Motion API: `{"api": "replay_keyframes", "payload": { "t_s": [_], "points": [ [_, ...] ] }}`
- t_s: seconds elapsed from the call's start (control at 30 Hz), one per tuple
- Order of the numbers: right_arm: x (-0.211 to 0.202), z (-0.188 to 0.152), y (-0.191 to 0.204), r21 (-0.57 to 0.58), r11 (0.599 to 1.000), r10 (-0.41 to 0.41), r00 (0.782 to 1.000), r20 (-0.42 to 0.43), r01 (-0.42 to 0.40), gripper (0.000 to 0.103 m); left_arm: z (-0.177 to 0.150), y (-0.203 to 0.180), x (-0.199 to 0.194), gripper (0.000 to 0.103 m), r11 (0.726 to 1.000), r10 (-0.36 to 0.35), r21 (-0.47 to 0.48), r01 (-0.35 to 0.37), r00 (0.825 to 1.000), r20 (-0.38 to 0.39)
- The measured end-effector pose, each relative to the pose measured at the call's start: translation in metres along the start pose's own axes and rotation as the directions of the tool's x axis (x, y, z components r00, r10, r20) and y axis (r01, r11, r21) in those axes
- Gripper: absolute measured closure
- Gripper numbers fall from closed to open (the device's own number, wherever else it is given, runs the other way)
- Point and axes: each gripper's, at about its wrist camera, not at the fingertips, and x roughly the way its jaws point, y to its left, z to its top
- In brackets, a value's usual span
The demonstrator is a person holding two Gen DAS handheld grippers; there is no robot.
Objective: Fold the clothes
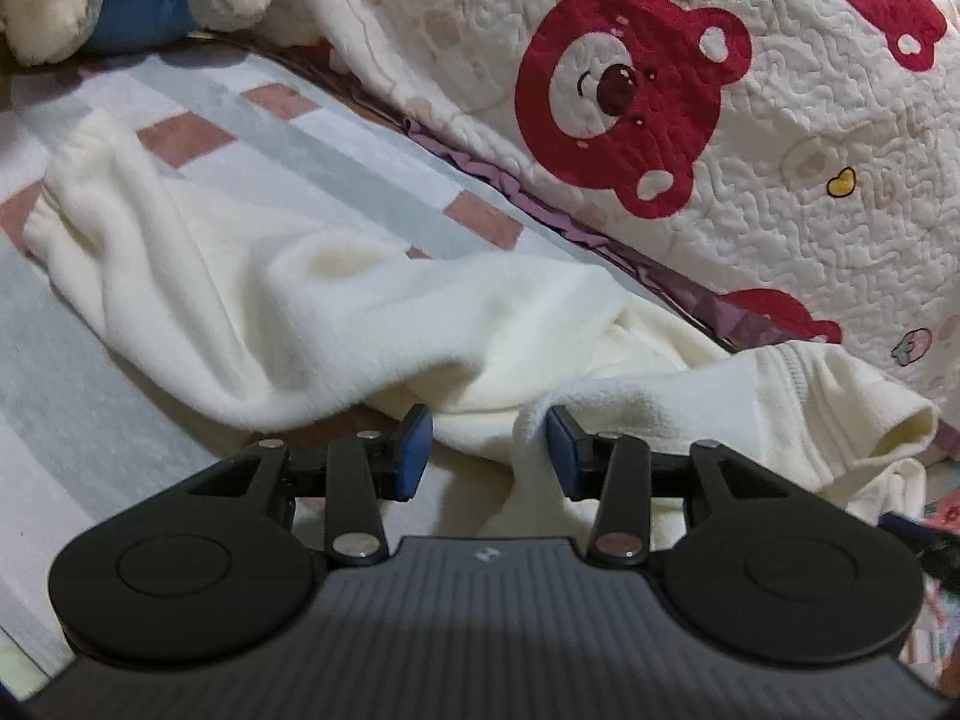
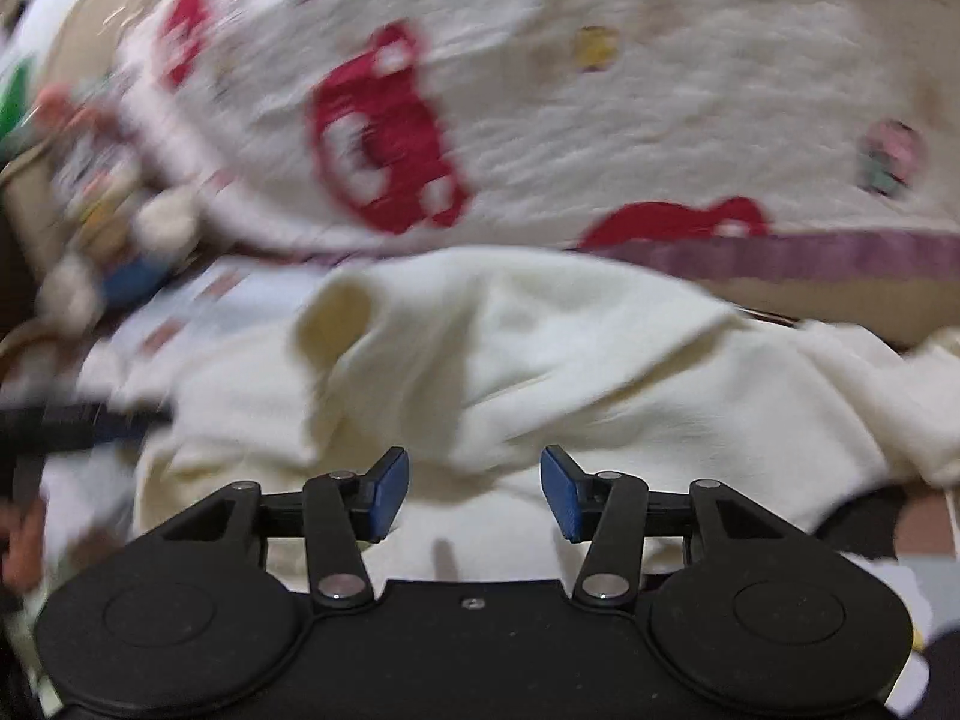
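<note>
The cream garment [image 1: 336, 312] lies rumpled on the striped sheet [image 1: 90, 372] beside the bear quilt [image 1: 750, 138], and both the left gripper [image 1: 489, 450] and right gripper [image 2: 475, 489] hover spread, pinching nothing, probably seeking edges to grab

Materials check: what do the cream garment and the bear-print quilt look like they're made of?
Cream fleece garment: looks like soft fleece or plush knit, with a matte fuzzy nap, rounded thick folds and a gathered cuff. White quilt with red bear faces: likely quilted cotton, with puckered wavy stitch lines, a flat printed surface and a purple frilled edge. Fibre content can't be confirmed.
</note>
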Motion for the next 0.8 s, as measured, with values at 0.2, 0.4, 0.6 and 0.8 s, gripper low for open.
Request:
{"api": "replay_keyframes", "payload": {
  "t_s": [0.2,0.4,0.6,0.8],
  "points": [
    [0.043,-0.01,0.028,-0.196,0.981,-0.02,0.998,-0.053,0.009,0.057,-0.006,-0.017,-0.016,0.065,0.998,-0.01,0.064,0.01,1.0,0.007],
    [0.073,-0.023,0.034,-0.305,0.947,-0.131,0.989,-0.072,0.103,0.053,-0.014,-0.034,-0.029,0.052,0.99,-0.061,0.125,0.068,0.997,-0.054],
    [0.051,-0.022,0.028,-0.351,0.927,-0.151,0.988,-0.023,0.133,0.096,-0.031,-0.048,-0.009,0.041,0.977,0.019,0.213,0.02,0.983,-0.181],
    [-0.022,-0.021,0.006,-0.25,0.946,-0.205,0.978,0.038,0.208,0.096,-0.041,-0.048,0.005,0.037,0.949,0.135,0.308,-0.072,0.973,-0.189]
  ]
}}
